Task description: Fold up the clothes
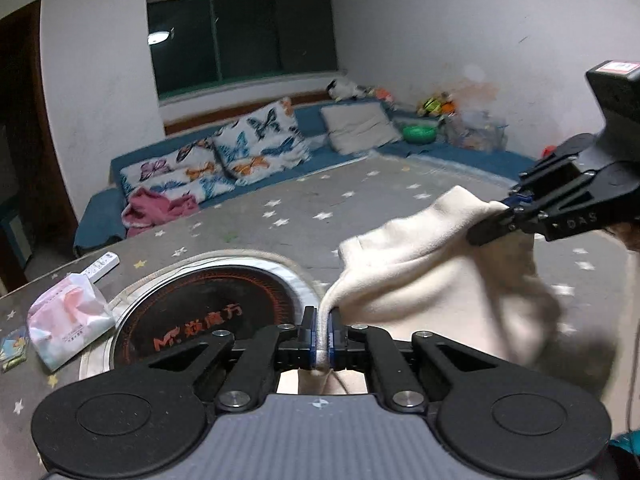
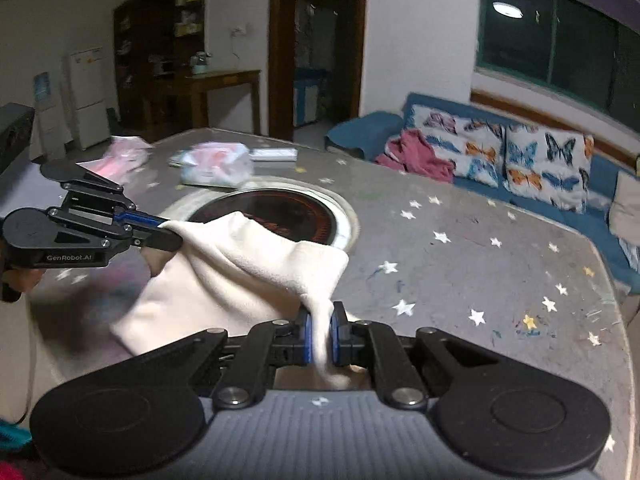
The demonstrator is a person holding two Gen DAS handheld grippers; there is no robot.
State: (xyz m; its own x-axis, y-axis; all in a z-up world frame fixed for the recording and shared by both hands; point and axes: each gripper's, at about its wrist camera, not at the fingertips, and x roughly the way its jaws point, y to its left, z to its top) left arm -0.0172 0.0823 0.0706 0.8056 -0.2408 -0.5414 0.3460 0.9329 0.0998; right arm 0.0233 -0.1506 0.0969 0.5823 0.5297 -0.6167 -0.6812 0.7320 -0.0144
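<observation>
A cream fleece garment (image 1: pixel 432 280) hangs in the air between my two grippers, above a grey star-patterned table (image 1: pixel 288 216). My left gripper (image 1: pixel 323 336) is shut on one edge of the garment, close to the camera. My right gripper (image 1: pixel 496 220) is shut on another edge, up at the right of the left wrist view. In the right wrist view the garment (image 2: pixel 240 272) sags between my right gripper (image 2: pixel 320 332), near the camera, and my left gripper (image 2: pixel 168 234) at the left. The garment's lower part hangs blurred toward the table.
A round black induction cooktop (image 1: pixel 208 308) is set in the table (image 2: pixel 480 272) under the garment. A pink tissue pack (image 1: pixel 68 320) and a white remote (image 1: pixel 100 266) lie at the left. A blue sofa (image 1: pixel 248 148) with butterfly cushions stands behind.
</observation>
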